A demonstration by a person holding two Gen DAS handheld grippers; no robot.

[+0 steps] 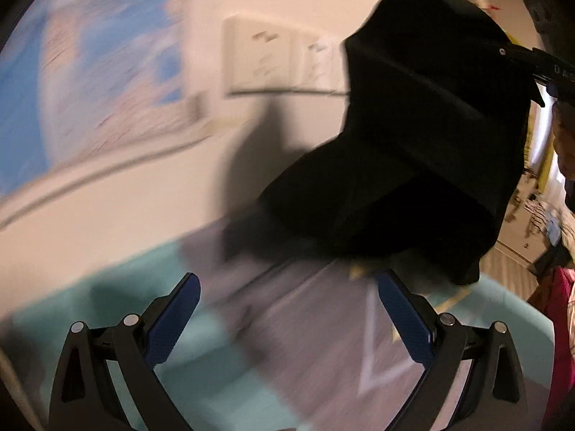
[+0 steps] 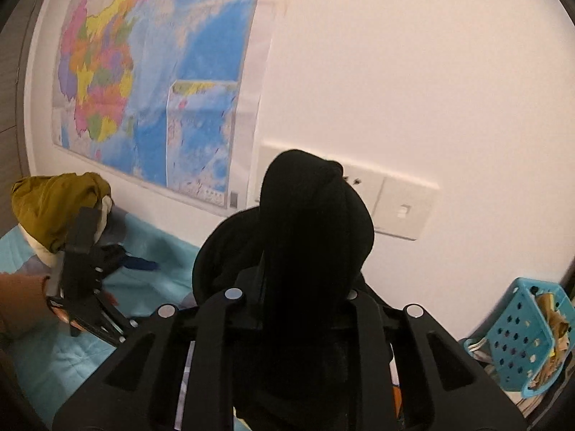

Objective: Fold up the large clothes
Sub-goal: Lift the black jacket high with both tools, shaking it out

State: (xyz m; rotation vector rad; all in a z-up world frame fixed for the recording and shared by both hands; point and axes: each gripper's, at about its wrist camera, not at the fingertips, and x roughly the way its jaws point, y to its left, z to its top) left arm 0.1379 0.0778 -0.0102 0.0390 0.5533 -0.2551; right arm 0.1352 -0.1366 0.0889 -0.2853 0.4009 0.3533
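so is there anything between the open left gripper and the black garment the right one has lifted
Nothing visible. The left gripper is open with only bedding between its fingers, and the black garment hangs from the right gripper ahead, upper right.

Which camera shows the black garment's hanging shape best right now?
The left wrist view: the black fabric garment hangs in full from the right gripper, though blurred. The right wrist view shows only a dark bunch between closed jaws, blocking its own outline.

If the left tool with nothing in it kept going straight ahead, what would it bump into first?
Probably the grey patterned cloth spread on the turquoise cover. The left tool points down at it; the hanging black garment is higher, to the right.
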